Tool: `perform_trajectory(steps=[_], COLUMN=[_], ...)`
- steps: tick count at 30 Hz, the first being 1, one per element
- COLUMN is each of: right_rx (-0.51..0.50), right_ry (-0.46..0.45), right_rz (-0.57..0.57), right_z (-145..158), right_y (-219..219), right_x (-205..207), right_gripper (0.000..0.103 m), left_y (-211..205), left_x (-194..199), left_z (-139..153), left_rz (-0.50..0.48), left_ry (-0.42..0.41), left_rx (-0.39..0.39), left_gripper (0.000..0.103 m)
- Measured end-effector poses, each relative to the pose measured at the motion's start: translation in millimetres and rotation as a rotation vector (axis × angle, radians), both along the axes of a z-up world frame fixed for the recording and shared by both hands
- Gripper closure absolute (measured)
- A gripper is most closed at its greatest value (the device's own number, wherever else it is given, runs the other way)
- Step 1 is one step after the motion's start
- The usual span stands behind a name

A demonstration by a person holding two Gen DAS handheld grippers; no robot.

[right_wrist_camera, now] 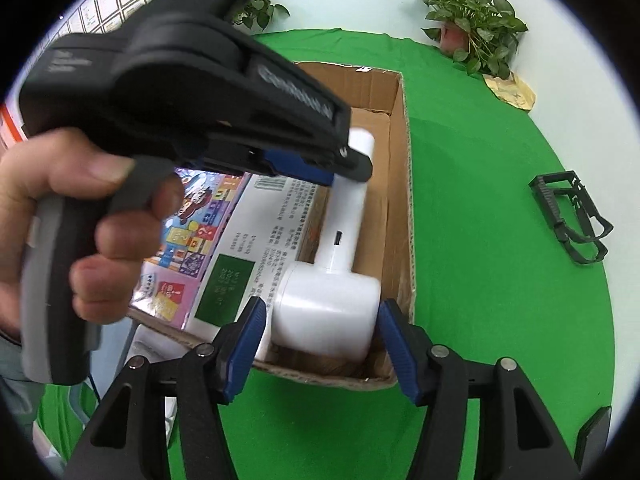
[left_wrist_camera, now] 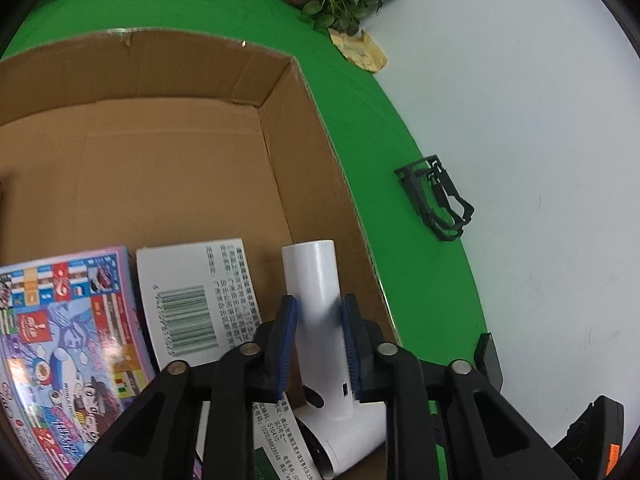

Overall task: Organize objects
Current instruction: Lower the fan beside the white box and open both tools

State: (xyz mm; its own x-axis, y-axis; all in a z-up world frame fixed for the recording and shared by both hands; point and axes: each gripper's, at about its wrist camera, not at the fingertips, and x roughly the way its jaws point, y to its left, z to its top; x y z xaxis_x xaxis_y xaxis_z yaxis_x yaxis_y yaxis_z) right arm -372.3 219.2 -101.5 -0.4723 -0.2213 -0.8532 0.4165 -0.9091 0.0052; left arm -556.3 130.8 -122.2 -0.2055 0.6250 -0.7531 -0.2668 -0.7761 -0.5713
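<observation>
A white hair-dryer-shaped device (left_wrist_camera: 316,320) lies in the right end of an open cardboard box (left_wrist_camera: 168,168). My left gripper (left_wrist_camera: 319,312) is shut on its handle, low inside the box. In the right wrist view the device (right_wrist_camera: 332,292) shows with its round head towards me, and the left gripper (right_wrist_camera: 340,168) clamps its handle. My right gripper (right_wrist_camera: 322,340) is open, its blue pads either side of the head without touching it, just over the box's near wall (right_wrist_camera: 320,372). A colourful game box (left_wrist_camera: 60,352) and a white barcode carton (left_wrist_camera: 192,304) lie beside the device.
The box stands on a green round cloth (right_wrist_camera: 480,240). A black wire bottle cage (right_wrist_camera: 572,220) lies near the cloth's right edge. A potted plant (right_wrist_camera: 472,20) and a yellow wrapper (right_wrist_camera: 512,92) sit at the back. A second plant (right_wrist_camera: 260,8) is behind the left gripper.
</observation>
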Motion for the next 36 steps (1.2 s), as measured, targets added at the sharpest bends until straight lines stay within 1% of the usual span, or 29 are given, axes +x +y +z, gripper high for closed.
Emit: perform_trajectory(steps=[1, 7, 9, 12, 13, 14, 15, 18, 20, 22, 23, 24, 25, 27, 29, 30, 32, 36], right_rx=[-0.004, -0.041, -0.059, -0.097, -0.084, -0.073, -0.08, -0.148, -0.189, -0.214, -0.217, -0.217, -0.218, -0.216, -0.193, -0.176, -0.158, -0.148], right_ry=[0.001, 0.007, 0.015, 0.058, 0.104, 0.136, 0.154, 0.153, 0.158, 0.16, 0.162, 0.164, 0.165, 0.168, 0.18, 0.196, 0.223, 0.263], right_rz=[0.001, -0.013, -0.017, -0.02, -0.038, -0.053, -0.063, -0.096, -0.114, -0.127, -0.132, -0.134, -0.134, -0.126, -0.106, -0.104, -0.11, -0.146], right_z=[0.4, 5.0, 6.2, 11.1, 14.3, 15.9, 17.6, 20.9, 25.1, 29.4, 31.2, 33.8, 34.7, 34.6, 33.9, 33.8, 35.0, 35.7], right_y=[0.2, 3.4, 5.2, 8.6, 9.6, 10.9, 14.0, 28.8, 37.8, 42.4, 42.9, 41.6, 40.1, 32.1, 20.7, 14.1, 8.1, 2.2], right_x=[1.6, 9.6, 12.8, 20.8, 26.1, 29.1, 31.4, 31.0, 30.5, 29.7, 30.0, 30.9, 32.4, 39.8, 49.3, 55.9, 65.3, 81.2], right_gripper=[0.044, 0.044, 0.04, 0.024, 0.013, 0.006, 0.002, 0.001, 0.001, 0.001, 0.001, 0.001, 0.001, 0.001, 0.001, 0.001, 0.001, 0.001], left_y=[2.3, 3.6, 1.6, -3.5, -5.9, -9.1, -12.9, -33.1, -50.3, -69.1, -77.6, -82.1, -86.8, -95.3, -101.9, -105.4, -115.0, -128.2], left_x=[0.7, 10.7, 15.0, 23.2, 27.2, 32.5, 37.5, 63.0, 85.6, 109.6, 122.7, 132.2, 144.8, 171.8, 196.6, 205.8, 230.0, 268.6], left_z=[-1.9, -1.1, 3.6, 15.7, 21.6, 29.2, 36.3, 68.1, 89.3, 106.7, 113.6, 117.3, 121.3, 127.2, 129.8, 130.9, 132.1, 131.8], left_rz=[-0.01, -0.017, -0.017, -0.016, -0.012, -0.008, -0.004, 0.036, 0.084, 0.142, 0.16, 0.171, 0.184, 0.217, 0.263, 0.278, 0.318, 0.378], left_ry=[-0.001, 0.015, 0.031, 0.058, 0.076, 0.099, 0.121, 0.237, 0.323, 0.399, 0.437, 0.462, 0.499, 0.586, 0.66, 0.683, 0.73, 0.773], left_rx=[-0.011, -0.046, -0.049, -0.05, -0.064, -0.08, -0.088, -0.122, -0.135, -0.144, -0.155, -0.175, -0.21, -0.281, -0.354, -0.373, -0.411, -0.432], left_gripper=[0.102, 0.102, 0.102, 0.1, 0.096, 0.09, 0.087, 0.068, 0.036, 0.023, 0.021, 0.02, 0.019, 0.014, 0.004, 0.001, 0.0, 0.0])
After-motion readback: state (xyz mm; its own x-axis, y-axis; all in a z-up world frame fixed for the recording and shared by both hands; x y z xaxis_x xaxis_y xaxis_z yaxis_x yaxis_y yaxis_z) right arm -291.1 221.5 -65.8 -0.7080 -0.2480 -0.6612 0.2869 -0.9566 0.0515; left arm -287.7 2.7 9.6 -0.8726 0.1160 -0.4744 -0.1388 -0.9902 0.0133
